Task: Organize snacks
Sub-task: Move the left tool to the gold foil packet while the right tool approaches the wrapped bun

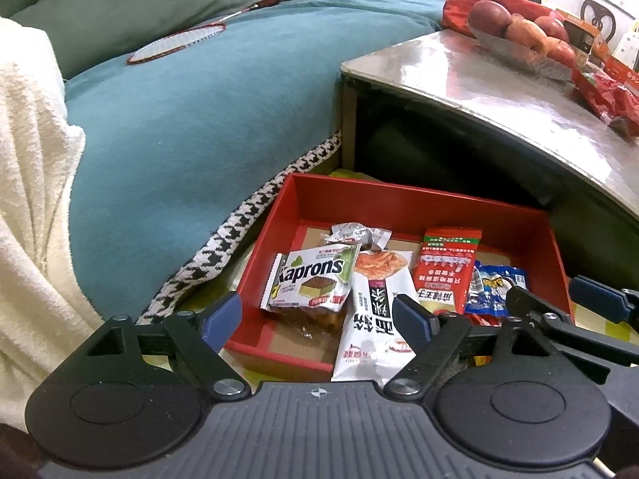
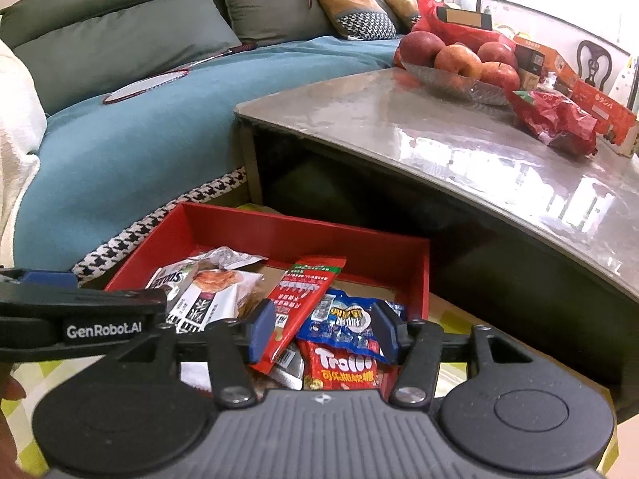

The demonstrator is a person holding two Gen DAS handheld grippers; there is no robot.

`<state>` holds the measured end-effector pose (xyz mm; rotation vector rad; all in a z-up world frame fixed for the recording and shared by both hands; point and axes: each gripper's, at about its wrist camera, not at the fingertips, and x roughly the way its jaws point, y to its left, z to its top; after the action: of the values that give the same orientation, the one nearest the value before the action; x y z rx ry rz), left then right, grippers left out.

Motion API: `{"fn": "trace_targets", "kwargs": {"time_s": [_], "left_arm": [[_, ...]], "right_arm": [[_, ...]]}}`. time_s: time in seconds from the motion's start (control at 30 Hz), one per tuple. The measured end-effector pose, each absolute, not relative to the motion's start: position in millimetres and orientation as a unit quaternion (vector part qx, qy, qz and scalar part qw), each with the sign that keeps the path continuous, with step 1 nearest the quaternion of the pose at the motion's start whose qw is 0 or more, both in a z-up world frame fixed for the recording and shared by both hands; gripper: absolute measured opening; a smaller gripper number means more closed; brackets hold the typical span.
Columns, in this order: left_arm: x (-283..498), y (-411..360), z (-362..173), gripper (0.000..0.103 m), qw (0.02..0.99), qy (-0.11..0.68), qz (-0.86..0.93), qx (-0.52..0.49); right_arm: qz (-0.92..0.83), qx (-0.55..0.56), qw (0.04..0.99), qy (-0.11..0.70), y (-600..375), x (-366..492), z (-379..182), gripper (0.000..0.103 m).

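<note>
A red cardboard box (image 1: 399, 203) (image 2: 299, 231) stands on the floor by the sofa with several snack packs in it. It holds a Kaprons wafer pack (image 1: 311, 279), a white noodle packet (image 1: 375, 319) (image 2: 215, 295), a red sachet (image 1: 447, 271) (image 2: 303, 291), a blue packet (image 1: 495, 287) (image 2: 343, 319) and a red Trolli bag (image 2: 343, 371). My left gripper (image 1: 319, 315) hangs open over the box's left half, gripping nothing. My right gripper (image 2: 324, 331) (image 1: 555, 299) hovers over the right half. Its jaws are narrowly apart around the red sachet and blue packet, without pressing on them.
A glossy low table (image 2: 439, 131) overhangs the box on the right, bearing a bowl of apples (image 2: 459, 64) and red bags (image 2: 555, 119). On the left is a sofa with a teal cover (image 1: 199, 119), a badminton racket (image 1: 175, 42) and a white blanket (image 1: 24, 199).
</note>
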<state>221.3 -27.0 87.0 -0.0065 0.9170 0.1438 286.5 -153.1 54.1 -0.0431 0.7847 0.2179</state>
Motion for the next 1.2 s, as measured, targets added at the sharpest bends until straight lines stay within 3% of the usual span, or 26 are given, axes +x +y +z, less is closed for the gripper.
{"fn": "trace_targets", "kwargs": {"time_s": [0.7,1.2], "left_arm": [[164.0,-24.8,86.4,0.088,0.888,0.457,0.054,0.001],[140.9,-39.8,46.2,0.089,0.848,0.529,0.017,0.009]], "right_arm": [[0.096,-0.048,0.907,0.406,-167.6,228.1,50.8,0.061],[0.101,-0.046,0.884,0.455,-191.6,198.8,32.5,0.067]]}}
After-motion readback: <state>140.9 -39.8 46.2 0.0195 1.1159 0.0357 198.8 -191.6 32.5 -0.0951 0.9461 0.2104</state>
